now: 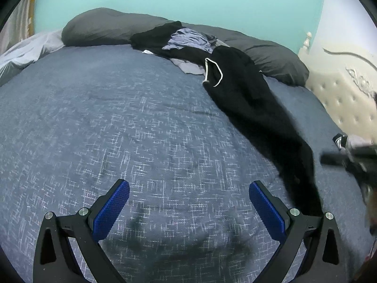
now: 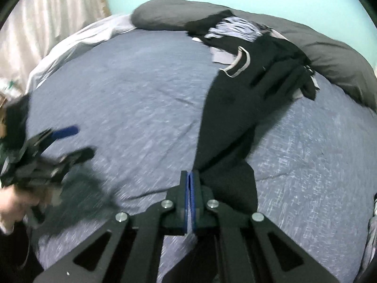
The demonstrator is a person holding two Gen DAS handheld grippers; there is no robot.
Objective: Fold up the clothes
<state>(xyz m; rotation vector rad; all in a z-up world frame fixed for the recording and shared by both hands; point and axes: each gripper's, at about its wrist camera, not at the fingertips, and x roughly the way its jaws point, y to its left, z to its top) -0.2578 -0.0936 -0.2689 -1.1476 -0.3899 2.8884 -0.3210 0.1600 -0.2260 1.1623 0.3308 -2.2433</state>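
Note:
Black sweatpants (image 1: 247,94) with a white drawstring (image 1: 213,70) lie stretched across the blue-grey blanket (image 1: 117,118), waist toward the pillows. My right gripper (image 2: 189,174) is shut on the end of one leg of the sweatpants (image 2: 231,108), and the cloth runs taut from its tips. In the left wrist view it shows blurred at the right edge (image 1: 328,159). My left gripper (image 1: 188,200) hovers open over bare blanket with nothing between its blue pads. It is also in the right wrist view, at the far left (image 2: 77,141), held by a hand.
A heap of clothes, black pieces and a lavender garment (image 1: 188,40), sits by the grey pillows (image 1: 99,26) at the far side. A cream tufted headboard (image 1: 341,94) stands to the right. A curtain (image 2: 47,11) hangs beyond the bed's left side.

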